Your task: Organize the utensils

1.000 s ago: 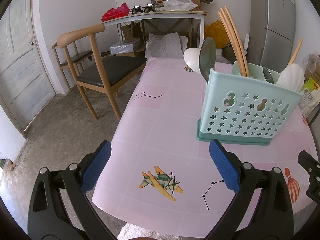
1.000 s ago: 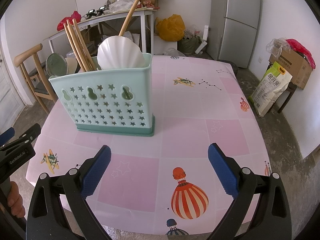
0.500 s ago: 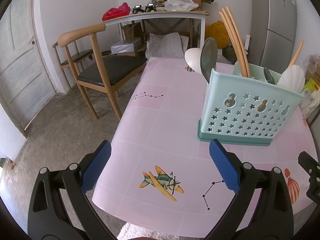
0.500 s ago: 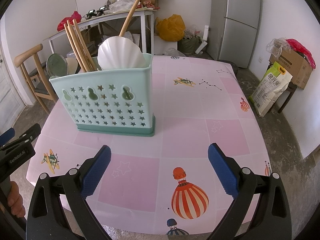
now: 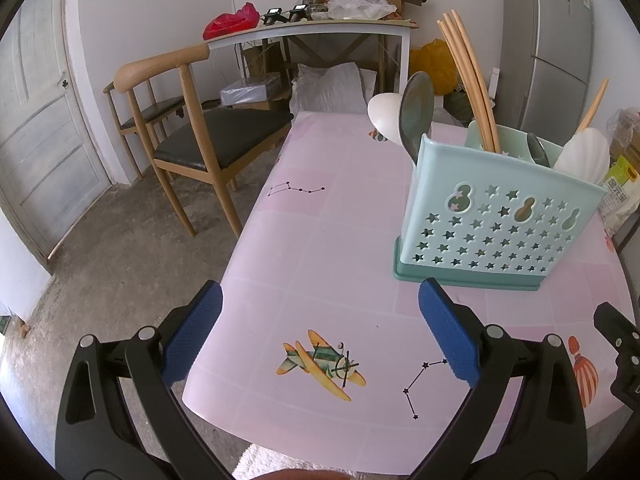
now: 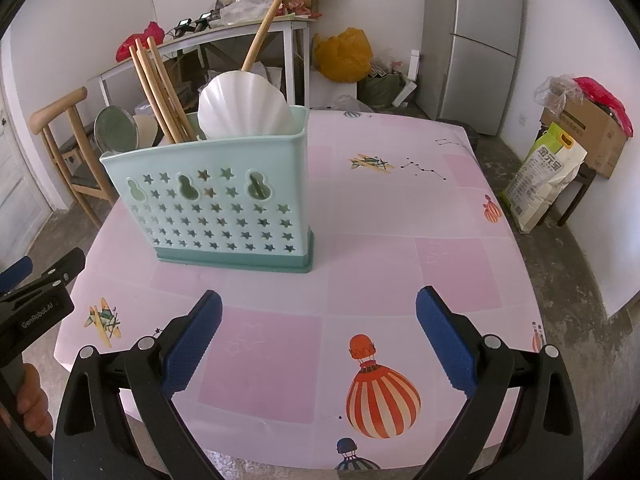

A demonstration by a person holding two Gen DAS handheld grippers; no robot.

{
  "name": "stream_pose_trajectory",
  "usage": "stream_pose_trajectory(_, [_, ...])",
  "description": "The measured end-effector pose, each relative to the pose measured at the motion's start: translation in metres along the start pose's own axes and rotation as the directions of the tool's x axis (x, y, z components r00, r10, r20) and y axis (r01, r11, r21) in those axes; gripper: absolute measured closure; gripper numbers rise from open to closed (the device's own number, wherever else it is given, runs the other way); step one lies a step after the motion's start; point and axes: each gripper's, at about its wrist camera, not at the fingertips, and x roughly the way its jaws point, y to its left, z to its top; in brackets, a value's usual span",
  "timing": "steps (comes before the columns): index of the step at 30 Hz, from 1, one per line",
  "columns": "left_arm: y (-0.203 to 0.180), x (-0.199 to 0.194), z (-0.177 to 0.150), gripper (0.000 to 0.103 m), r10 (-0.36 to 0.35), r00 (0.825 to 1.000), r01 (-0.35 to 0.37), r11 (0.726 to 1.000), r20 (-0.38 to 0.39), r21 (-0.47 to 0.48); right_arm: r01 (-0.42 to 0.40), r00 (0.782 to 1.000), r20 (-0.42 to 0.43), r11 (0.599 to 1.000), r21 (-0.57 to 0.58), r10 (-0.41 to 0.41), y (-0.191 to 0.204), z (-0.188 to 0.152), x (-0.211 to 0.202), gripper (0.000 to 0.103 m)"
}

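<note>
Utensils stand upright in the mint caddy [image 6: 224,204] on your pink bench [image 6: 400,220]: wooden chopsticks [image 6: 158,88], a white shell-shaped ladle [image 6: 244,110] and two spoons [image 5: 414,110] at its far-left end. Your right claw [image 6: 318,338] hovers near the caddy's front, slightly to its right, pads spread wide and gripping nothing. Your left claw [image 5: 320,338] sits near the caddy's front-left corner, equally spread and empty, over the bench edge.
</note>
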Motion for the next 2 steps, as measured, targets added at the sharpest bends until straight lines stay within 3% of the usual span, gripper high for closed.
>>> stream_pose_trajectory(2, [0.0003,0.0,0.0004,0.008,-0.001,1.0,0.001,1.0,-0.001,-0.002,0.0,1.0,0.001,1.0,0.0,0.0,-0.001,0.0001,0.0002,0.008])
